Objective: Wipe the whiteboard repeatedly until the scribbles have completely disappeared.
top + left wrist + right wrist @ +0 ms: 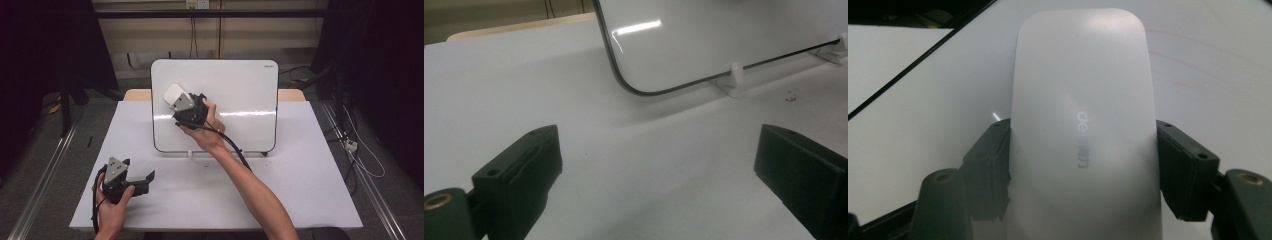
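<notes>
White eraser (1083,125) pinched in right claw (176,98), pressed against whiteboard (240,90). Left claw (137,170) spread, held low over bench (300,190).

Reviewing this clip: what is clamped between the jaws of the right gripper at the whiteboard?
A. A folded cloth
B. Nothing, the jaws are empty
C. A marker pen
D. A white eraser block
D. In the right gripper view the right gripper has both jaws pressed on the sides of a white eraser block, held against the whiteboard.
</notes>
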The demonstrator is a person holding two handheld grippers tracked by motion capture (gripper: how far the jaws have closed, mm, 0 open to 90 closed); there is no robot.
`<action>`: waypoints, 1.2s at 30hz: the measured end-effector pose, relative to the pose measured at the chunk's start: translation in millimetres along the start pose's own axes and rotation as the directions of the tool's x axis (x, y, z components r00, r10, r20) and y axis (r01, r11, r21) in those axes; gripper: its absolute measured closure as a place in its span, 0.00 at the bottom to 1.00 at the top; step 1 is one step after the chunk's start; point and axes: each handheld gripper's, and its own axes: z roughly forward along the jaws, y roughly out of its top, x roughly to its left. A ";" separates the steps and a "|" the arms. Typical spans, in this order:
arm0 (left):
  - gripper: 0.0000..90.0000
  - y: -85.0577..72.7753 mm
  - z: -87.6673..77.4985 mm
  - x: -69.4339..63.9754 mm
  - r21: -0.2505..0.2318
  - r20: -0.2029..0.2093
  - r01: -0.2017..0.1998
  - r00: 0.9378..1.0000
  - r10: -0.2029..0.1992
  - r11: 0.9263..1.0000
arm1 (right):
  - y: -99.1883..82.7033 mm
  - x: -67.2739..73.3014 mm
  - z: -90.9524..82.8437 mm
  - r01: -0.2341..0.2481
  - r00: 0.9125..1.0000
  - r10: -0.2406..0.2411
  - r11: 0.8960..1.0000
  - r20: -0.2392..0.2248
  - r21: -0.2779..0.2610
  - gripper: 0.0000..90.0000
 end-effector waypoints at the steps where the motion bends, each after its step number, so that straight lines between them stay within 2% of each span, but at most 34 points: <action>1: 0.06 0.1 -0.3 0.0 0.001 0.002 0.000 1.000 0.000 1.000 | 1.9 -4.7 0.4 -0.008 1.000 0.008 1.000 0.006 0.000 0.35; 6: 0.06 -0.7 -1.1 1.0 0.000 0.000 0.002 1.000 -0.002 1.000 | 4.5 -32.9 0.4 -0.054 0.998 0.054 0.999 0.039 -0.003 0.35; 9: 0.06 -0.5 -1.6 1.4 0.000 0.000 0.004 1.000 -0.004 1.000 | 5.0 -53.4 -3.5 -0.101 0.991 0.100 0.995 0.086 0.006 0.35; 11: 0.06 -0.2 -1.9 1.3 -0.003 -0.002 0.003 1.000 -0.003 1.000 | 2.7 -66.5 -6.5 -0.141 0.983 0.139 0.990 0.116 0.005 0.35; 13: 0.06 0.0 -1.6 1.4 0.000 -0.002 0.004 1.000 -0.004 1.000 | 1.2 -71.5 -8.0 -0.151 0.982 0.150 0.988 0.116 0.003 0.35; 15: 0.06 0.2 -1.9 0.8 -0.003 -0.004 0.003 1.000 -0.003 1.000 | 2.8 -66.0 -7.0 -0.142 0.980 0.140 0.990 0.145 0.004 0.35; 17: 0.06 0.1 -2.0 0.6 -0.005 -0.002 0.001 1.000 -0.001 1.000 | 4.1 -61.3 -5.7 -0.145 0.981 0.143 0.989 0.134 0.004 0.35; 21: 0.06 -0.1 -1.0 0.8 0.000 0.001 0.001 1.000 -0.001 1.000 | 6.2 -45.8 -3.4 -0.100 0.989 0.098 0.995 0.107 0.015 0.35; 25: 0.06 0.0 -2.5 0.6 -0.002 -0.004 0.000 1.000 0.000 1.000 | 5.5 -23.5 0.0 -0.049 0.997 0.048 0.999 0.058 0.021 0.35; 26: 0.06 -0.2 -2.4 0.5 -0.006 -0.004 0.002 1.000 -0.002 1.000 | 5.2 -16.8 1.0 -0.023 0.999 0.022 0.999 0.023 0.026 0.35; 29: 0.06 -0.2 -2.3 0.7 -0.006 -0.004 0.007 1.000 -0.007 1.000 | 4.7 11.3 2.5 0.060 0.998 -0.058 0.997 -0.036 0.043 0.35; 31: 0.06 -0.1 -2.3 0.5 -0.006 -0.004 0.005 1.000 -0.005 1.000 | 4.8 22.7 2.6 0.090 0.995 -0.088 0.995 -0.048 0.049 0.35; 33: 0.06 -0.1 -2.4 0.5 -0.004 -0.006 0.000 1.000 0.000 1.000 | 5.7 27.2 3.7 0.102 0.994 -0.100 0.994 -0.054 0.049 0.35; 36: 0.06 -0.1 -2.3 0.6 -0.003 -0.003 0.003 1.000 -0.003 1.000 | 7.5 22.8 5.2 0.090 0.994 -0.086 0.994 -0.068 0.057 0.35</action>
